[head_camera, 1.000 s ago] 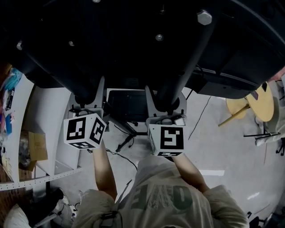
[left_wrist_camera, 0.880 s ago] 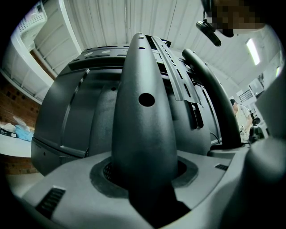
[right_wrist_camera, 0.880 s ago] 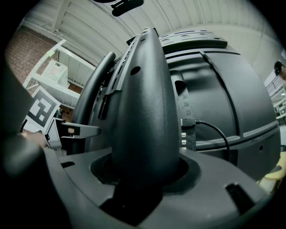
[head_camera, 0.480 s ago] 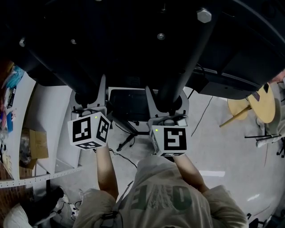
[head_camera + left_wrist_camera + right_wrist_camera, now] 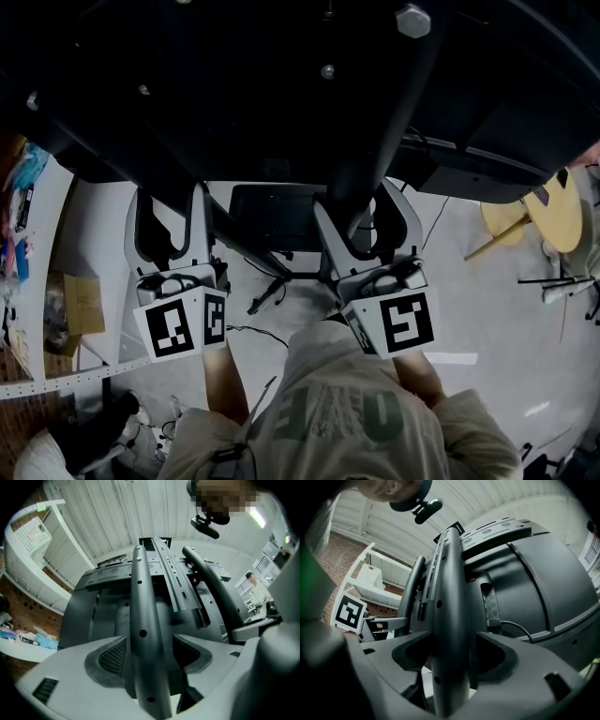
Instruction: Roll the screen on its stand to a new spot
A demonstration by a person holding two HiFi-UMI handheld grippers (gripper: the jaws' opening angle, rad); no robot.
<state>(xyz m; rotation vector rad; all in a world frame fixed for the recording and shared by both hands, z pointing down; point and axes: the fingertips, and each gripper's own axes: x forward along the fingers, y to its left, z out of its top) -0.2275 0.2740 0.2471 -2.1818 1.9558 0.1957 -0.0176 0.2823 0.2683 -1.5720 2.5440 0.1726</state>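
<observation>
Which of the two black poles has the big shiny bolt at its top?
The right pole, between the right tongs whose jaws are opening around it: a silver hex bolt sits at its upper end. The left pole shows no such large bolt.

- My left tongs (image 5: 169,202) and right tongs (image 5: 364,202), both opening, are showing pale grey jaws and black-and-white patterned cubes.
- The stand tubes (image 5: 140,602) between those jaws are looking dark grey, dotted with black holes.
- Right of my right tongs, a stool (image 5: 525,220) is showing tan.

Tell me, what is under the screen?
A black base plate, a cable and grey floor show. The screen covers the rest of the stand's foot.
</observation>
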